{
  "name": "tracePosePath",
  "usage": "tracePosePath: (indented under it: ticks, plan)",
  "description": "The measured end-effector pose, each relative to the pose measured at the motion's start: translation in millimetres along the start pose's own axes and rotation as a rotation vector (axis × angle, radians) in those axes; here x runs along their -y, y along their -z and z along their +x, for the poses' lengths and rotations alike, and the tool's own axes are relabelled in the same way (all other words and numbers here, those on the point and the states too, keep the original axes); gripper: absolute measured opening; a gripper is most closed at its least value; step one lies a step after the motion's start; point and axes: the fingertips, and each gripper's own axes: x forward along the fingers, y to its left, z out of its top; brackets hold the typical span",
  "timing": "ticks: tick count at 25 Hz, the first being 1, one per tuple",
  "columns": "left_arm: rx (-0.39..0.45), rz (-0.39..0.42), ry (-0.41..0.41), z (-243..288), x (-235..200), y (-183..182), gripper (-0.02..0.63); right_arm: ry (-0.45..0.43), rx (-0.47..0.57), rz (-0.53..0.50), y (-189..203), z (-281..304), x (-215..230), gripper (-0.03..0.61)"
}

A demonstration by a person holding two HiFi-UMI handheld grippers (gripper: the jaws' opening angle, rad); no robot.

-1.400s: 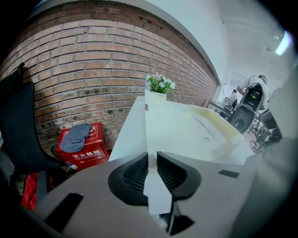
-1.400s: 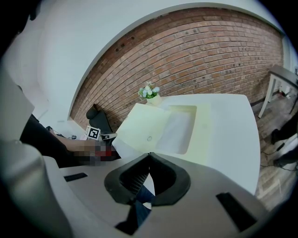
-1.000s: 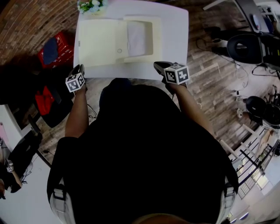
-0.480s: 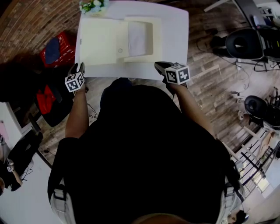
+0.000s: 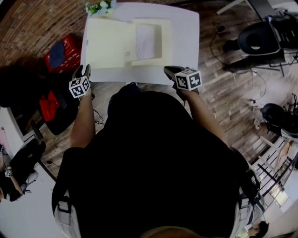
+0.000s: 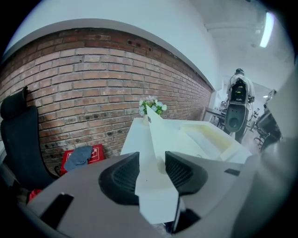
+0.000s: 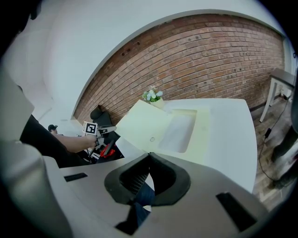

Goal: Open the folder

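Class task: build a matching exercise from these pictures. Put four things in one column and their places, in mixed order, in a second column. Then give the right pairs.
Things
1 folder
2 flowers
3 crate
4 chair

Places, as the head view shows them
a by the brick wall, left of the table
b in the middle of the table
c on the wood floor, right of the table
d at the table's far left corner

Pairs: 1-b, 2-d, 3-a, 4-c
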Motion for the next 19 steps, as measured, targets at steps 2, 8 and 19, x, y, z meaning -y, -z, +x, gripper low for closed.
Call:
tracePosePath:
  ticks: [2, 8, 19]
  plan:
    - [0.020, 0.003, 0.000, -3.9, 2.3, -6.9, 0.178, 0.001, 0.006, 0.000, 1.4, -2.1, -0.3, 0.023]
    - [0.079, 0.016, 0.014, -15.1, 12.7, -28.8, 0.178, 0.005, 0.028, -0.012, 1.4, -13.4, -5.3, 0.023]
    - [0.164, 0.032, 0.025, -35.5, 36.4, -56.4, 0.147, 0.068, 0.118, -0.090, -5.1, -42.8, -3.7, 0.023]
